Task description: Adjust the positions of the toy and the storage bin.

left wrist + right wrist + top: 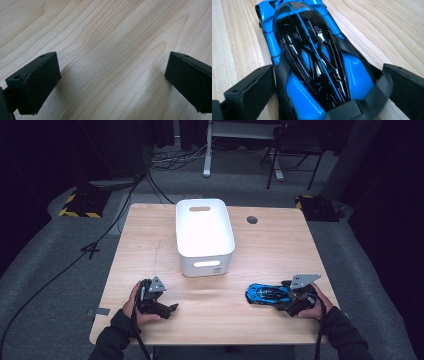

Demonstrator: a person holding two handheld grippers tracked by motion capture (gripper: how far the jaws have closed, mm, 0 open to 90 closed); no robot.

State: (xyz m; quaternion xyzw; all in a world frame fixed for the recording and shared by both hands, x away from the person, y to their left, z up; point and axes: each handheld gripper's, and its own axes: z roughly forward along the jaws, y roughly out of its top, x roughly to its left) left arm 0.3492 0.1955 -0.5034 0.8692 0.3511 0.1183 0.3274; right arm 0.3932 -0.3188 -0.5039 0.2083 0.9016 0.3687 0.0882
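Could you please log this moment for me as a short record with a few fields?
surface: wooden table
container: white bin, upright at the table's middle, looks empty
object: blue toy car, on the table near the right edge
right gripper: fingers either side of the car's rear, contact unclear
left gripper: open over bare wood, holds nothing
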